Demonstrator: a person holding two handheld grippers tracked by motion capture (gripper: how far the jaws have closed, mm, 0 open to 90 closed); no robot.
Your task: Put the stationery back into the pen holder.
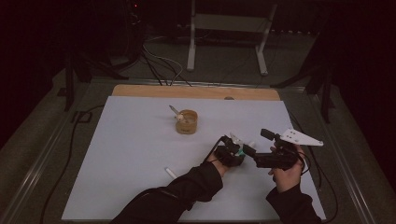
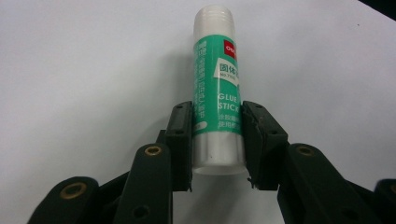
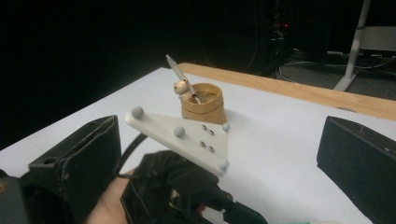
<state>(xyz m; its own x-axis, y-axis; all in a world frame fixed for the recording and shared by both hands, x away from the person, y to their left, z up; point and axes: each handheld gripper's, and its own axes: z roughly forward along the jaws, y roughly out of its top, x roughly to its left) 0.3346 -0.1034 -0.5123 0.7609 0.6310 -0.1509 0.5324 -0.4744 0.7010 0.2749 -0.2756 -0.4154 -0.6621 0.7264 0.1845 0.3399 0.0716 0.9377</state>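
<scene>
My left gripper (image 2: 216,140) clamped on the green glue stick (image 2: 217,88), right gripper (image 3: 219,163) jaws spread wide, seemingly empty, wooden cup (image 1: 187,122) well apart.

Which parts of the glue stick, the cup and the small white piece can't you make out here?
- Glue stick: high view, too small, behind the left gripper.
- Cup contents: right gripper view, hidden by its wall.
- White piece: high view, too small to identify.
- Label print: left gripper view, partly covered by the pads.
</scene>
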